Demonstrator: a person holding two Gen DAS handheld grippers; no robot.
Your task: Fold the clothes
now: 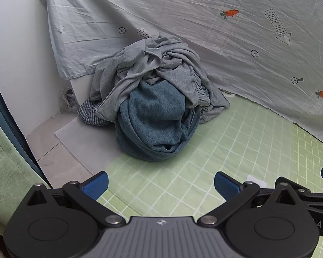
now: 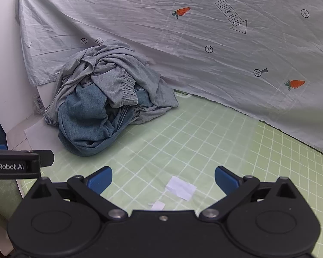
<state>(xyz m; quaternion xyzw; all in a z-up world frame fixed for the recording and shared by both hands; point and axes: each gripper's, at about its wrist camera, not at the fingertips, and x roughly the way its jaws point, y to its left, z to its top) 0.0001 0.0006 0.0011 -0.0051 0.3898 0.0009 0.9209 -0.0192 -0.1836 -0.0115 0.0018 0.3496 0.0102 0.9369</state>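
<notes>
**Clothes pile untouched, both tools wide apart and empty**

My left tool point(image 1: 161, 185) and right tool point(image 2: 163, 179) both have their jaws spread fully, nothing between the pads. Both hover over the green grid mat point(image 1: 215, 161), short of the pile.

The clothes pile point(image 1: 152, 101) sits at the mat's far left edge, against the hanging carrot-print sheet point(image 1: 204, 21). Grey jersey garment point(image 1: 161, 64) on top, its elastic waistband point(image 2: 129, 86) showing in the right view. Blue-grey knit garment point(image 1: 155, 124) below and in front. Checked fabric point(image 1: 90, 114) pokes out low on the left.

My read on handling: all soft, limp, light; layers are tangled, so a deep pinch would likely drag several at once. Best hold looks like the waistband: thick, bunched, on top. Pinch there, lift clear, then spread it on the open mat.
</notes>
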